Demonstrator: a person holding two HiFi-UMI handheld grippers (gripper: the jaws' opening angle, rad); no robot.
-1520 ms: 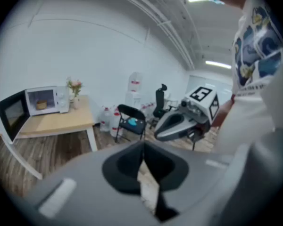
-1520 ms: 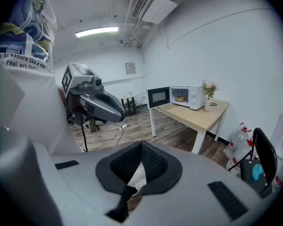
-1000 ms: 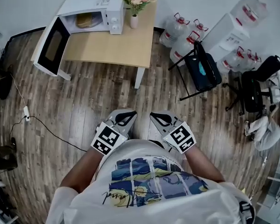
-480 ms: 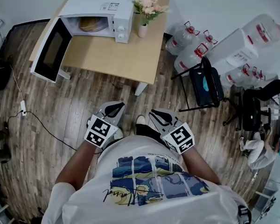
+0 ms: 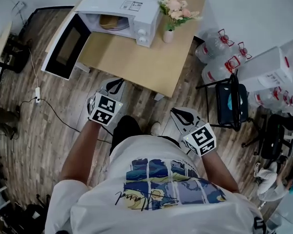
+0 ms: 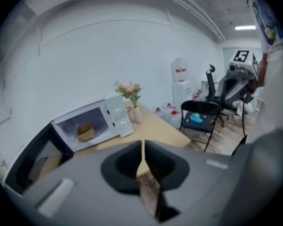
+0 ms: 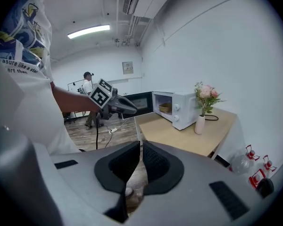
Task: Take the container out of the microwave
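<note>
Container (image 5: 111, 21) inside microwave (image 5: 132, 4), door (image 5: 68, 45) open beyond table (image 5: 136, 62) edge.

The microwave's (image 5: 132, 6) door (image 5: 68, 45) hangs wide, its mouth unblocked; a vase (image 5: 169, 35) stands just beside.

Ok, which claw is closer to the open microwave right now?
The left claw, out ahead near the table. The right claw sits back beside the person's body, farther from the microwave.

White short-sleeved T-shirt (image 5: 158, 213), blue-yellow painted print, black script lettering.
</note>
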